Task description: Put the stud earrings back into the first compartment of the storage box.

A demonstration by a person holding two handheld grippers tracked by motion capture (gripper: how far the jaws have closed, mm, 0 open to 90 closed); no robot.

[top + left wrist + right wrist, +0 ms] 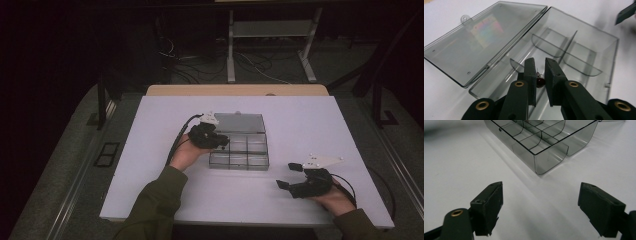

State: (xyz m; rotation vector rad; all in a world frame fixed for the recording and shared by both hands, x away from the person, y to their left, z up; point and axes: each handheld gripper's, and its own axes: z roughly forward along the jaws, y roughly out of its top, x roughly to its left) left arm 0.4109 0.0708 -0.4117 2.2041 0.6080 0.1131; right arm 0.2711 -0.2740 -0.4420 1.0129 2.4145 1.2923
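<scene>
two grippers show from above: the left gripper [218,141] sits over the clear compartment box [248,159] (lid open) on the white table [300,120], the right gripper [289,175] apart. left gripper view: jaws narrowly parted around a small dark red object [540,82]. right gripper view: jaws spread wide.

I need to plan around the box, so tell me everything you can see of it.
The box is clear, smoky-grey plastic, with curved dividers splitting it into compartments. Its hinged lid lies open flat behind it, a small tab on its far edge. It sits mid-table. The left gripper reaches into a near compartment, with a small dark red object between its jaws.
</scene>
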